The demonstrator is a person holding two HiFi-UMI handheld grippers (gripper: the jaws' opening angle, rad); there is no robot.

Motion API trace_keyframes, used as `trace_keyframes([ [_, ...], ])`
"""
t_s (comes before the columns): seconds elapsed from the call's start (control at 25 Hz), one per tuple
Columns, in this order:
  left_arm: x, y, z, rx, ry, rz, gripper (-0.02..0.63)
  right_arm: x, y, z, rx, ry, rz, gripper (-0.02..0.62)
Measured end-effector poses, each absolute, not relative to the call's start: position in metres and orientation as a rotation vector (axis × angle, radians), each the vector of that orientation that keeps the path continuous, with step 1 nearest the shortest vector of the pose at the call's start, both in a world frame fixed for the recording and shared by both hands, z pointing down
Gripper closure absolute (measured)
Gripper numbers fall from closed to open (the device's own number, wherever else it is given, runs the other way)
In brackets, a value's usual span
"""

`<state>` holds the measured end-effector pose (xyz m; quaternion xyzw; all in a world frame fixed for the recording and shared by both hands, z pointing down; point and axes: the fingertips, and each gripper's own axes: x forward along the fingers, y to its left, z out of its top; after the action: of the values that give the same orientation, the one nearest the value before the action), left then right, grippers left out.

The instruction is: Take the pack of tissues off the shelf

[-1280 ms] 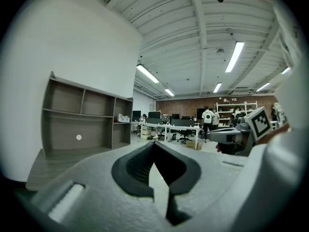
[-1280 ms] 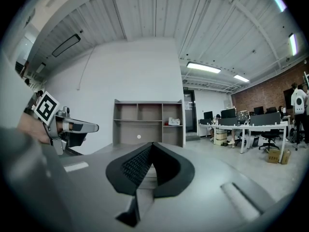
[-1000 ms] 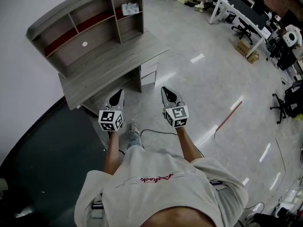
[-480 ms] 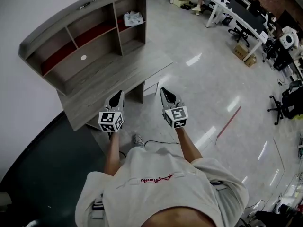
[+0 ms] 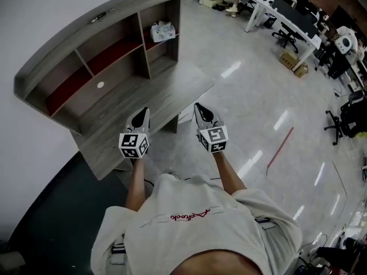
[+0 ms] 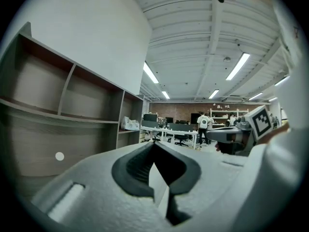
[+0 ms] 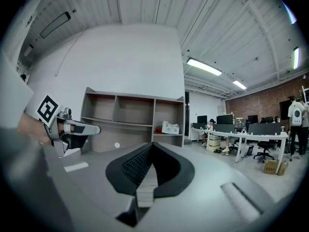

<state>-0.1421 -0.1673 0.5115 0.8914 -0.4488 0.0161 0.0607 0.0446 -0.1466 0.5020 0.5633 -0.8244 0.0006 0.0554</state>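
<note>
Now the 2 grippers, left gripper point(image 5: 141, 114) and right gripper point(image 5: 202, 110), are pointing level near the desk's point(image 5: 172, 90) front edge, jaws pressed together on nothing. The tissues point(image 5: 162, 31) are sitting well ahead in the shelf's point(image 5: 74, 39) upper right bay. Reaching in with jaws unopened is risking shoving the soft pack backward or clipping the shelf

I hold the left gripper point(image 5: 141, 114) and the right gripper point(image 5: 201, 110) out ahead of my chest, side by side and apart, both pointing level, with my bare forearms point(image 5: 135, 179) stretched behind them. Each gripper's jaws are pressed together with nothing between them.
</note>
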Motion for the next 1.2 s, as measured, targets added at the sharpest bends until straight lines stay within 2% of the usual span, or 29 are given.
trace_keyframes([
  [1.2, -0.171, -0.236, 0.528, 2.698, -1.337, 0.065, 0.606, 0.016, -0.220, 0.506, 1.724, -2.484, -0.032, 0.588],
])
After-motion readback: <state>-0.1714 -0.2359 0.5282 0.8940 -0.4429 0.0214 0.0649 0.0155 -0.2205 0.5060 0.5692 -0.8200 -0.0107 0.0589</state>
